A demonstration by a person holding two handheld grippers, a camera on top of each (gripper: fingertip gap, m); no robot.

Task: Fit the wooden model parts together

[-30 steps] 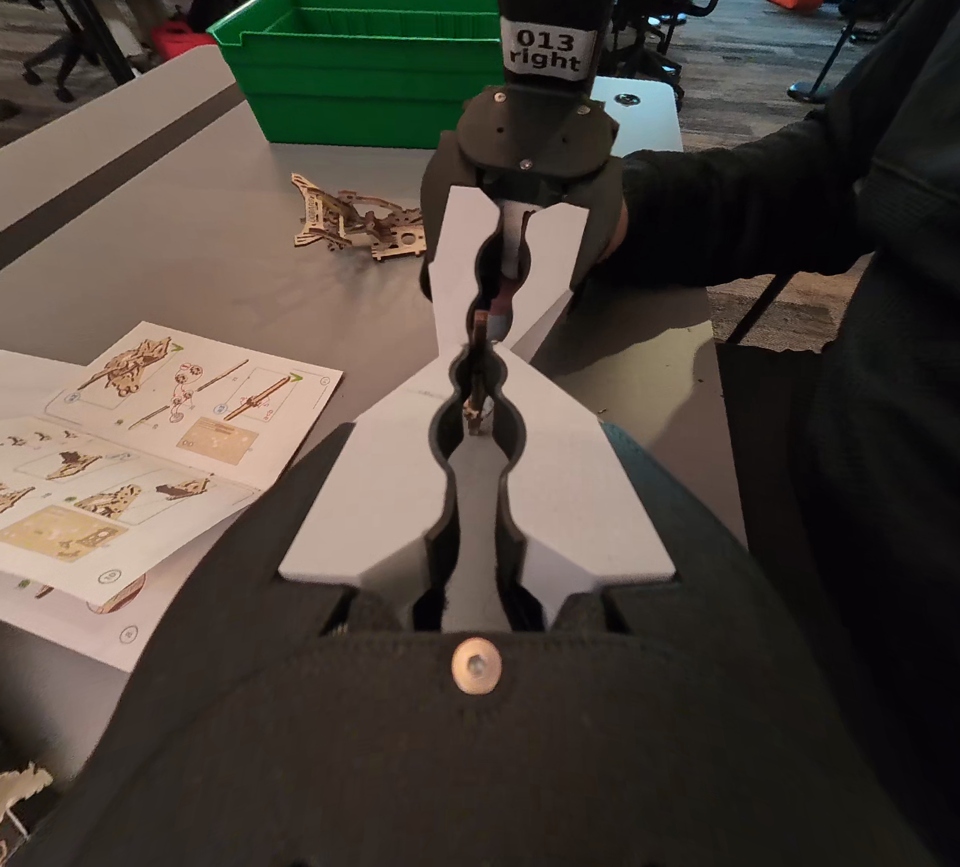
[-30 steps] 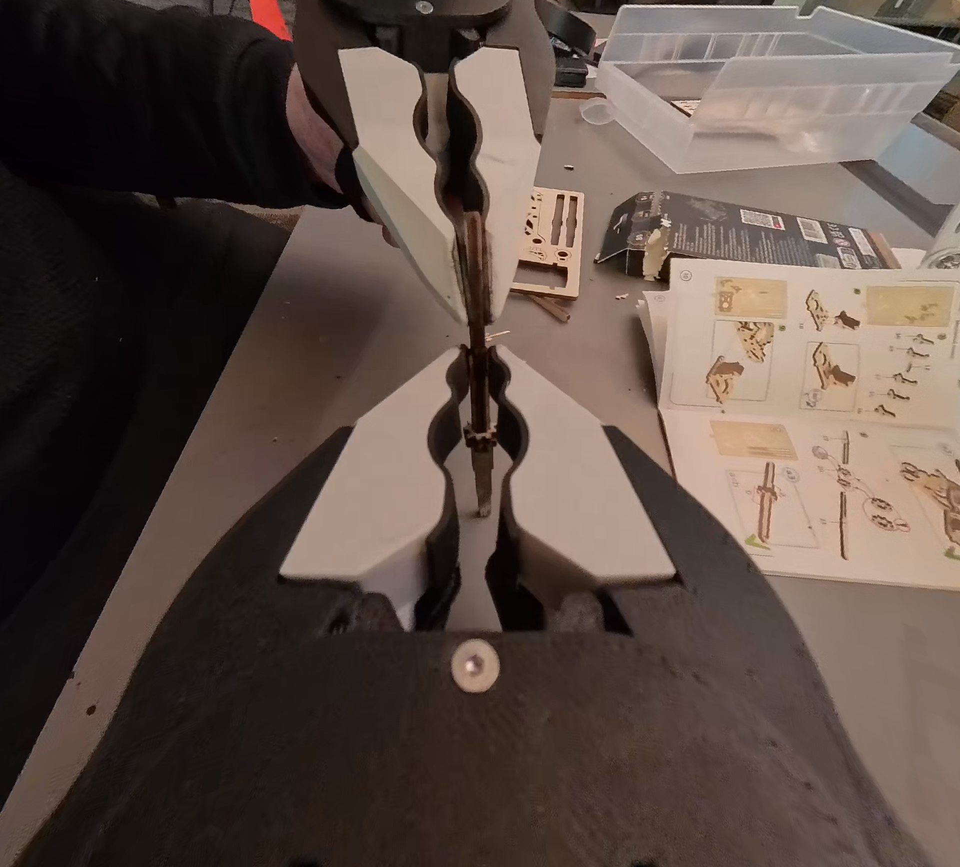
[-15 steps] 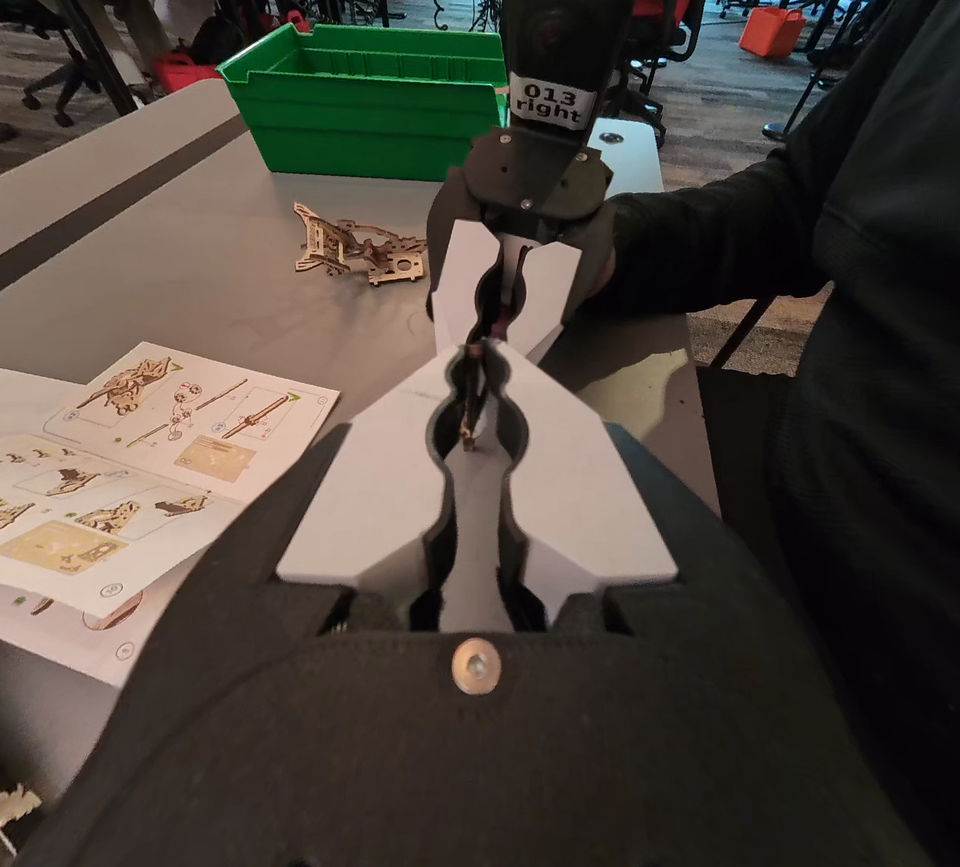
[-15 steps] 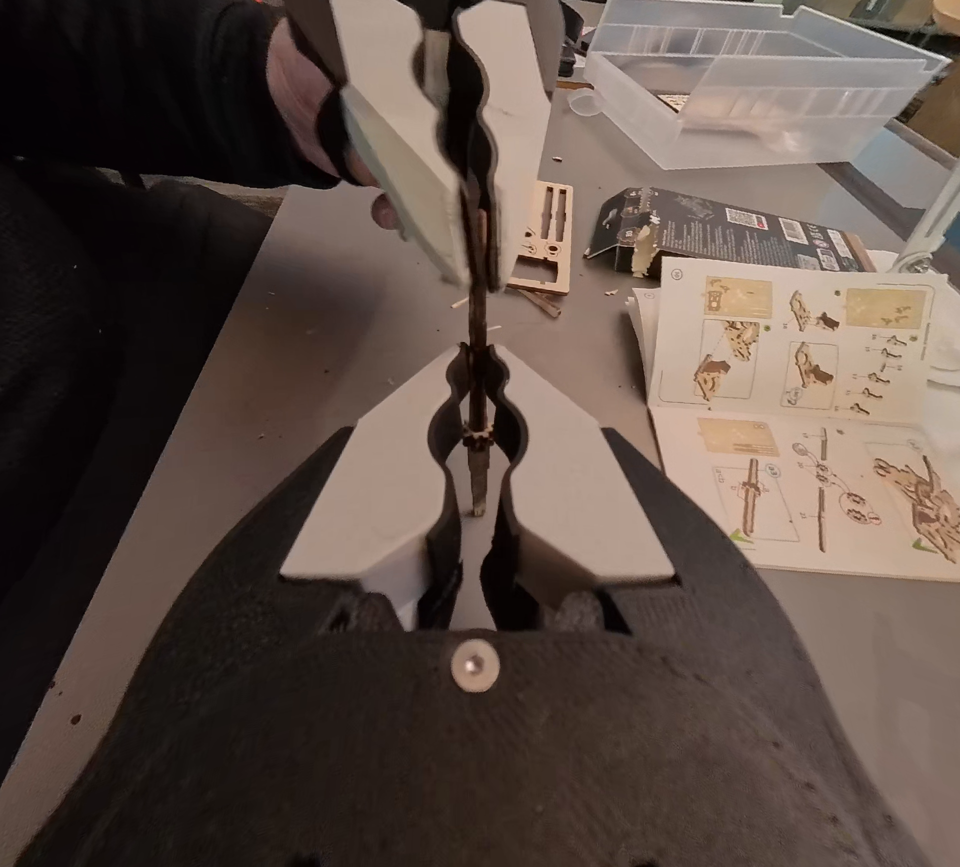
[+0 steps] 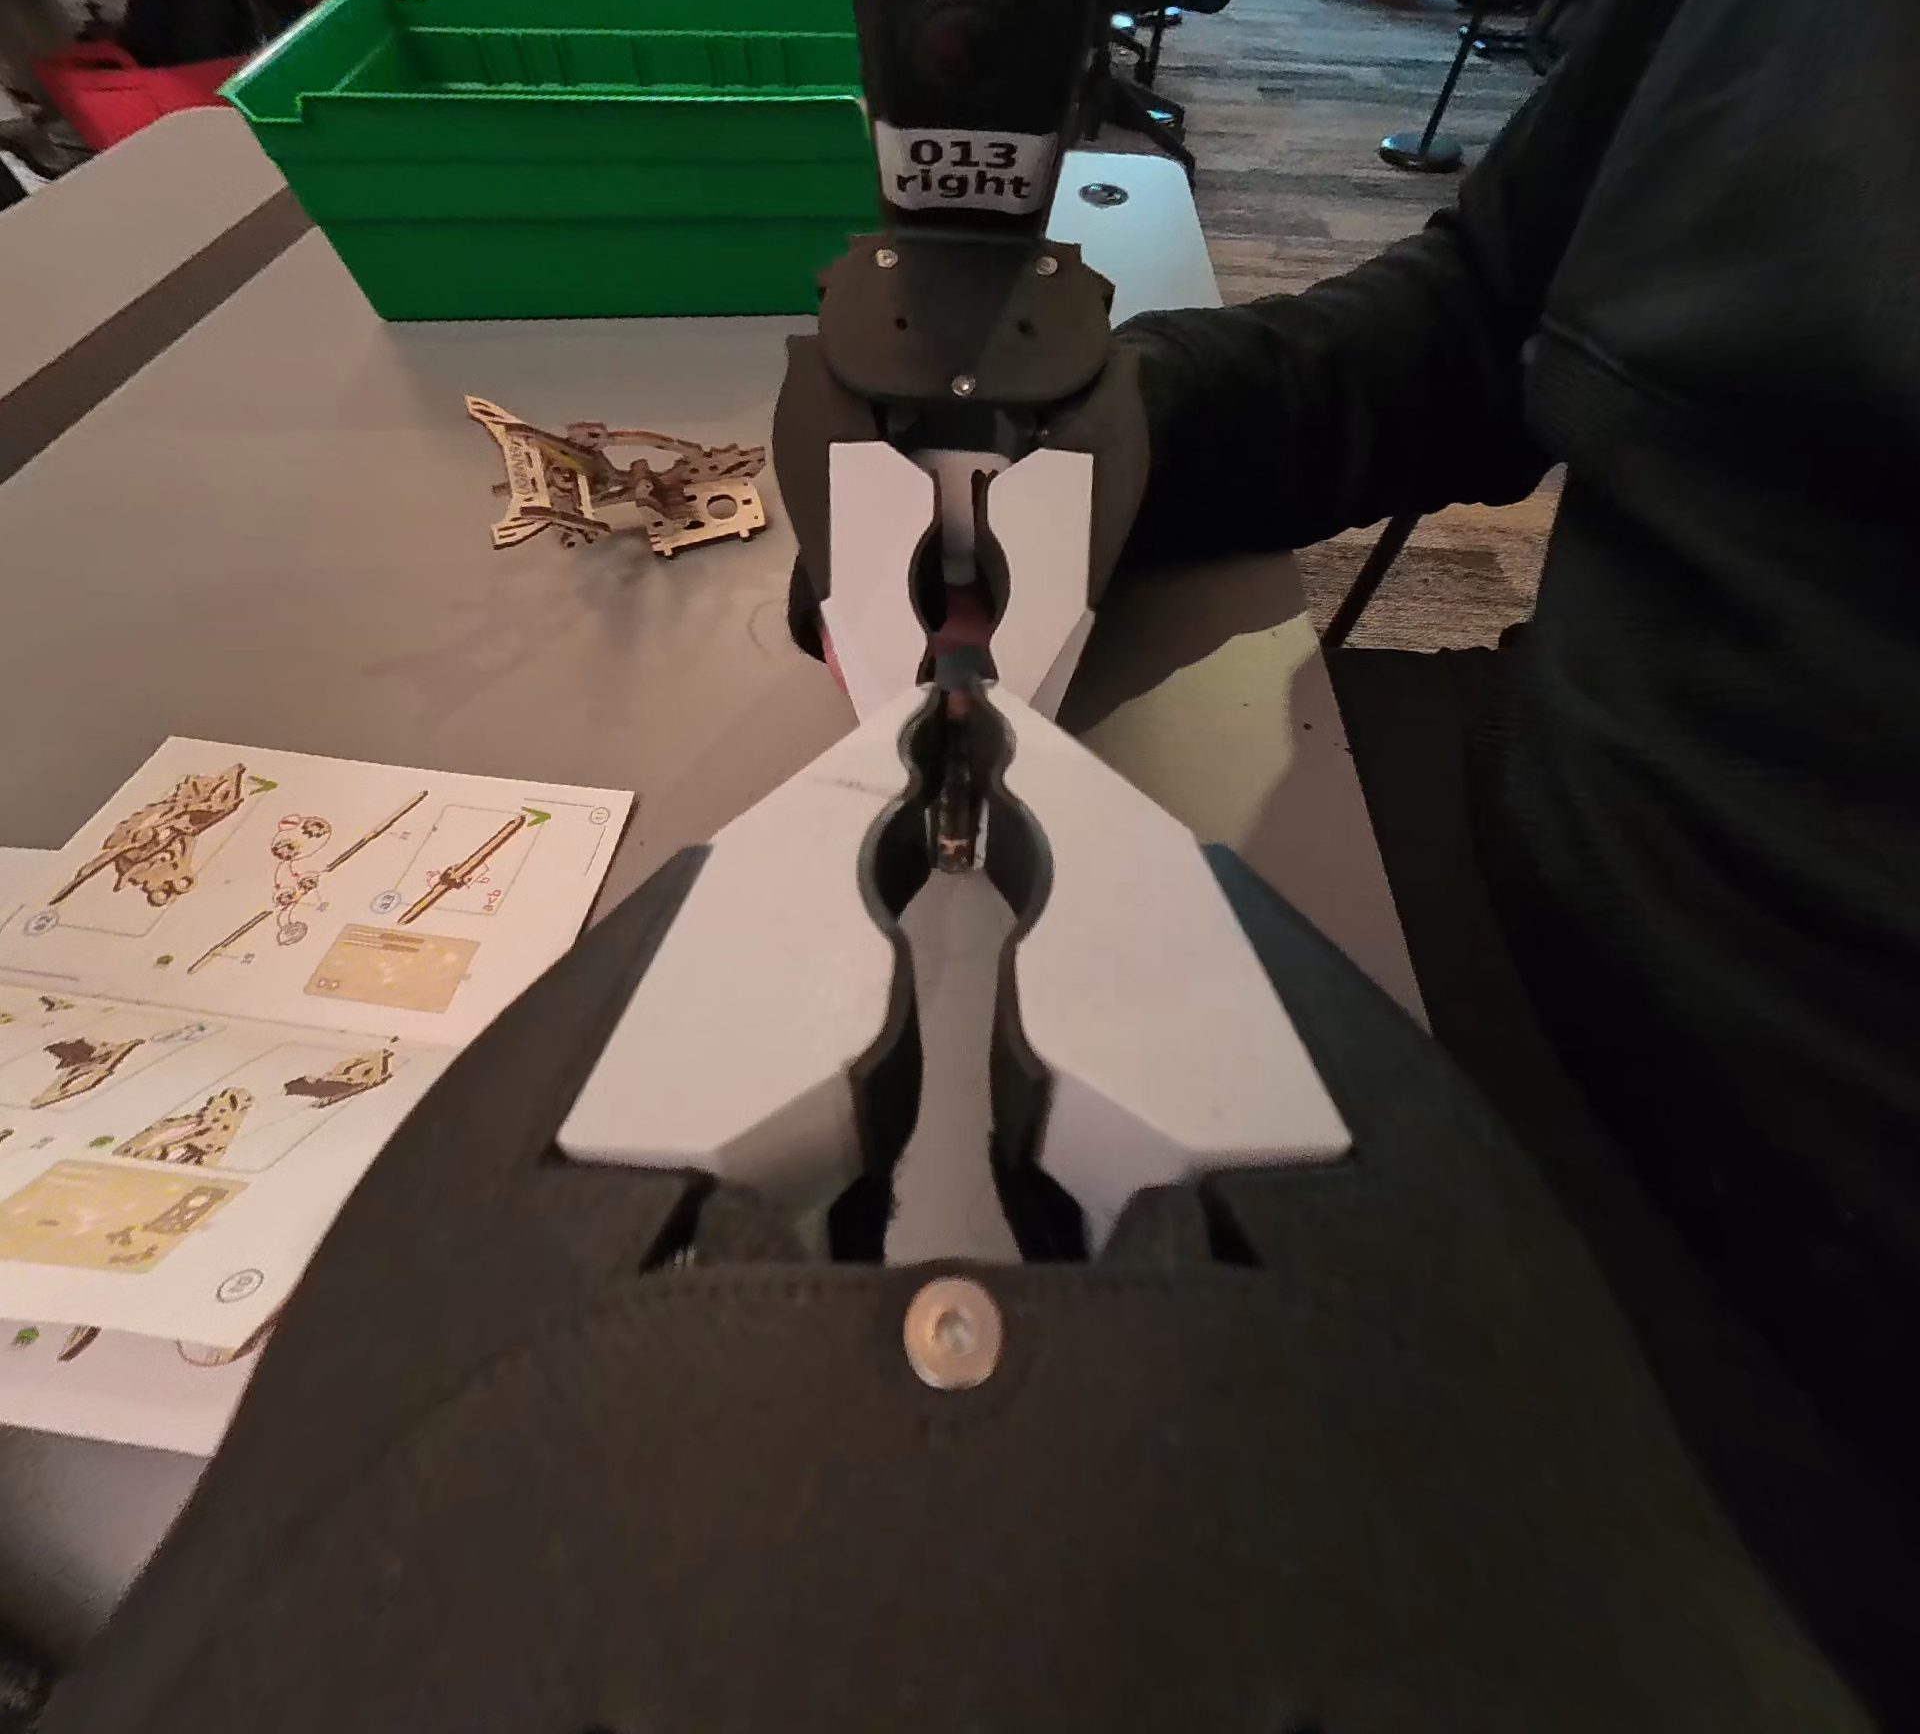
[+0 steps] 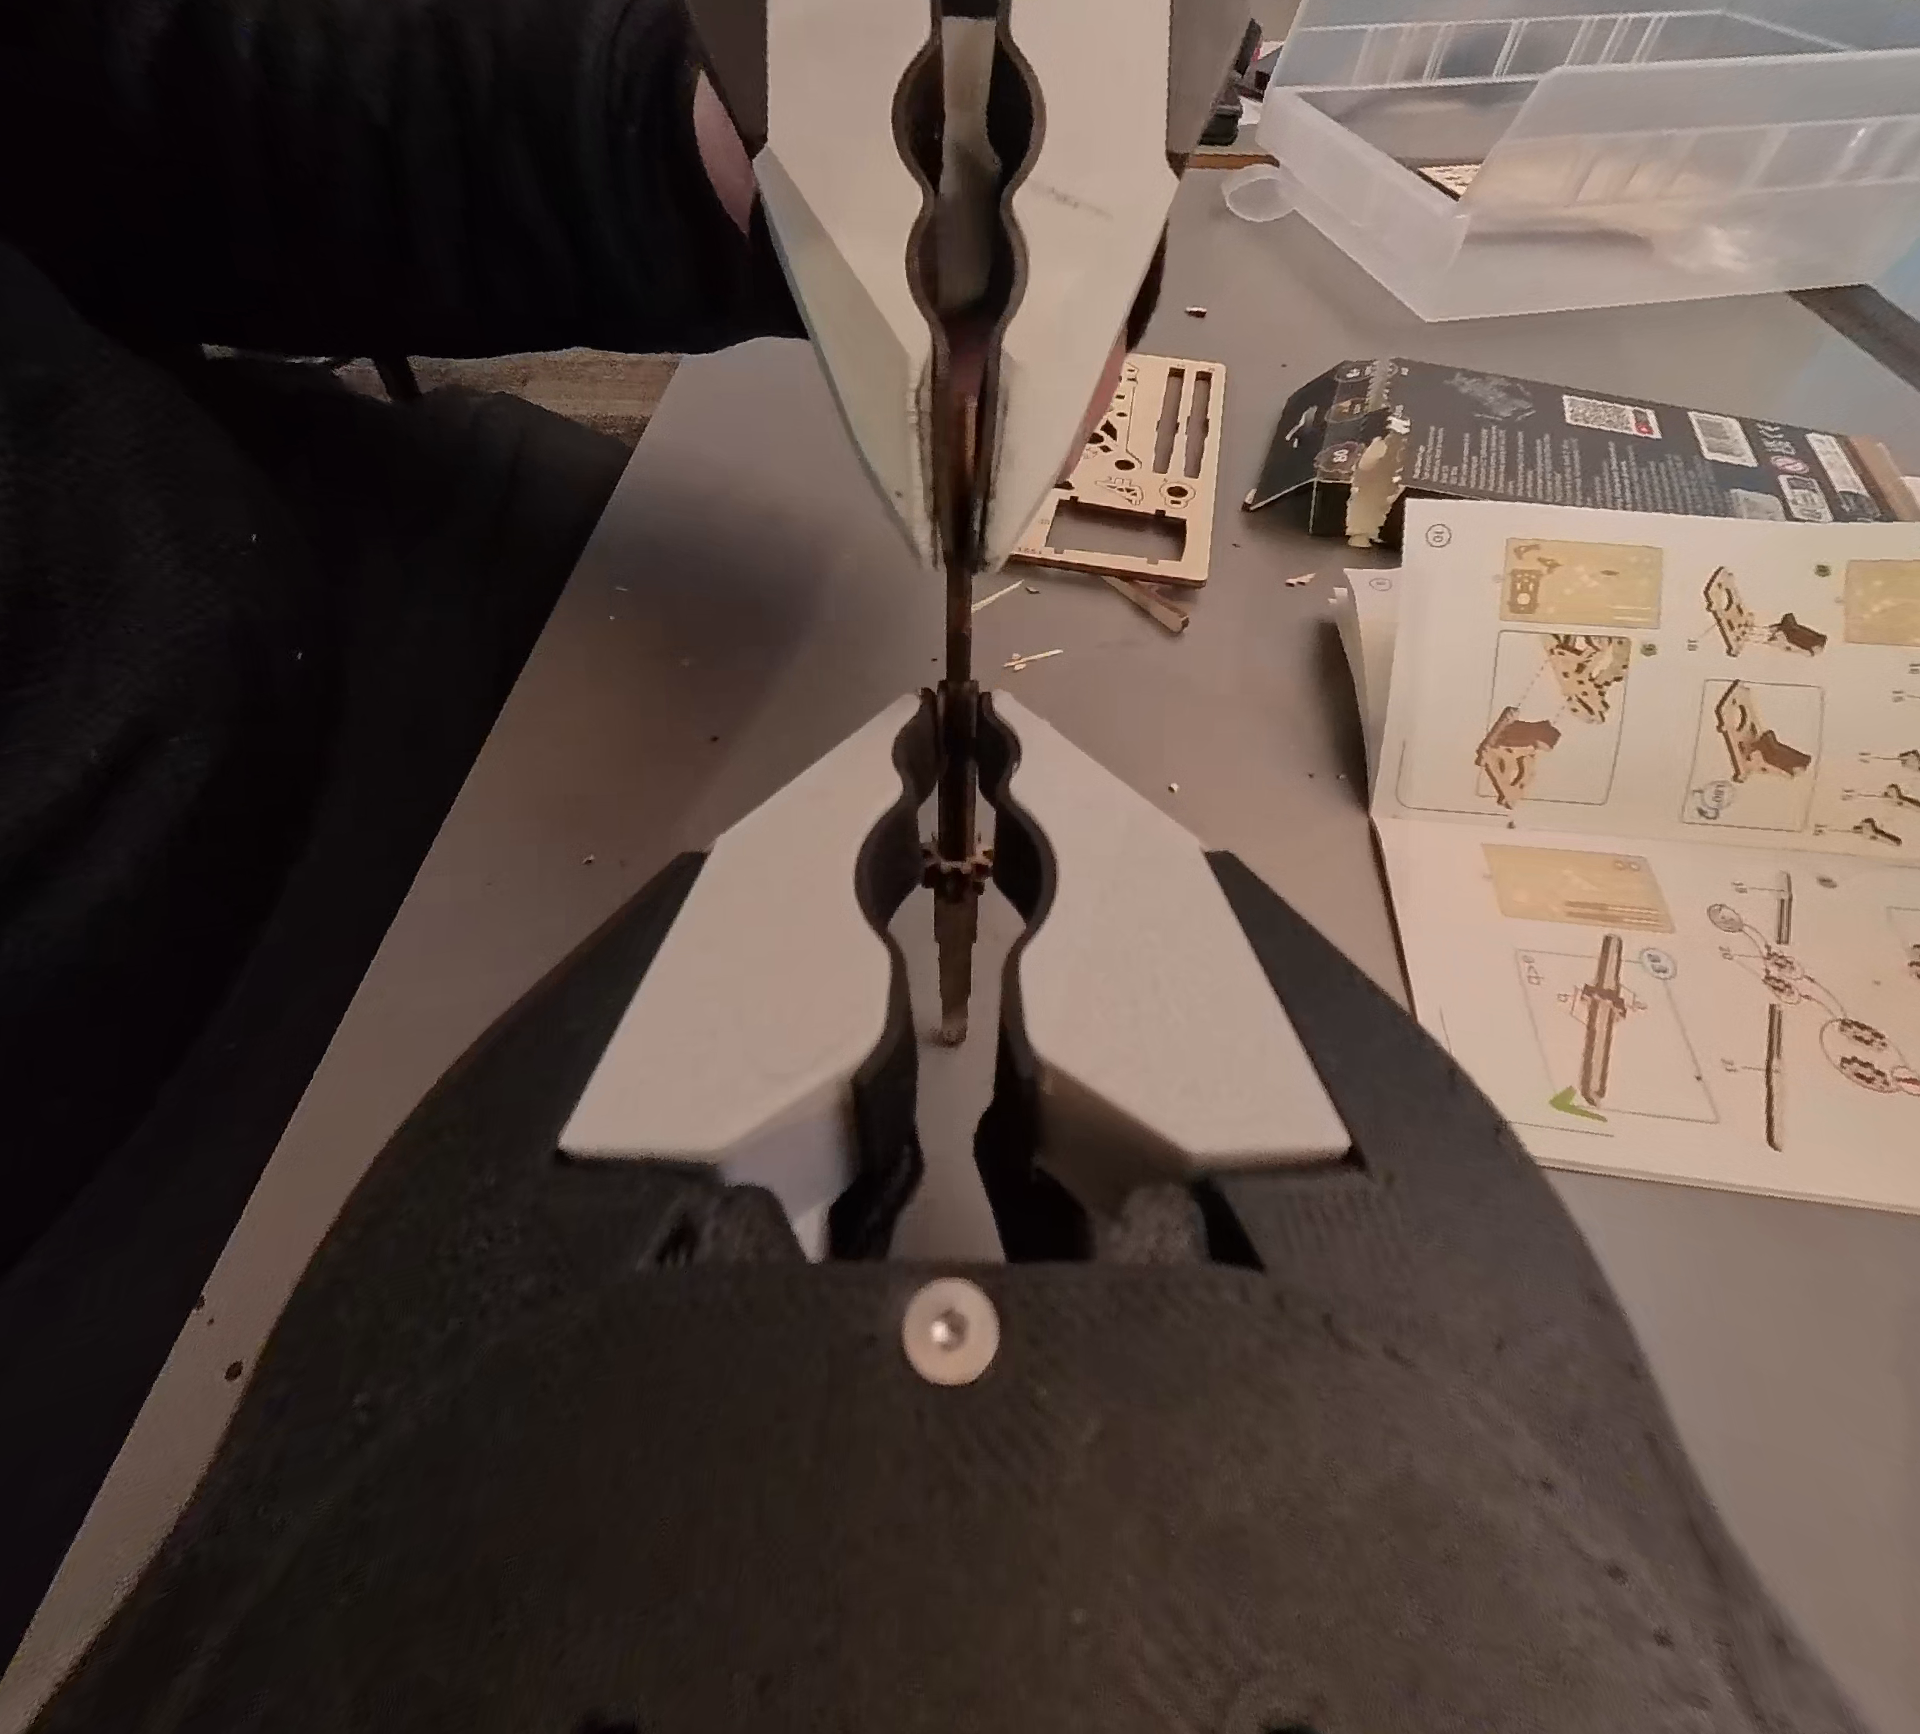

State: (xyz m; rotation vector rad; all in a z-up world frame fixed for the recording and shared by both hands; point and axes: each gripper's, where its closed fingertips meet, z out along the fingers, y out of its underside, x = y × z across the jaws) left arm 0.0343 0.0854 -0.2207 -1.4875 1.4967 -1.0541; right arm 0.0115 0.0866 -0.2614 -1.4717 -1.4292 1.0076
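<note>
Left wrist view: left tongs (image 5: 956, 708) pressed together on the near end of a thin wooden rod (image 5: 954, 827), which runs between the white fingers (image 5: 790, 946). The right tongs (image 5: 961, 661) face them tip to tip from the far side, pinching the same rod; a dark-sleeved arm (image 5: 1351, 406) comes in from the right. On the grey surface (image 5: 260, 562), a partly built wooden model (image 5: 623, 479) lies far left of the tongs, with a green bin (image 5: 561, 146) beyond it. An instruction sheet (image 5: 249, 988) lies near left.

Right wrist view: right tongs (image 6: 954, 708) pinch the rod (image 6: 954, 863), which carries a small toothed wooden piece (image 6: 954, 869) between the fingers; the rod's near end rests in the gap. The rod continues up into the left tongs (image 6: 961, 541), also closed on it, with a short bare stretch between the two tips. Behind the left tongs a wooden parts sheet (image 6: 1143, 469) lies flat on the surface (image 6: 727, 645). To the right: a dark carton (image 6: 1558, 448), an instruction sheet (image 6: 1662, 801), and far right a clear plastic bin (image 6: 1621, 146).
</note>
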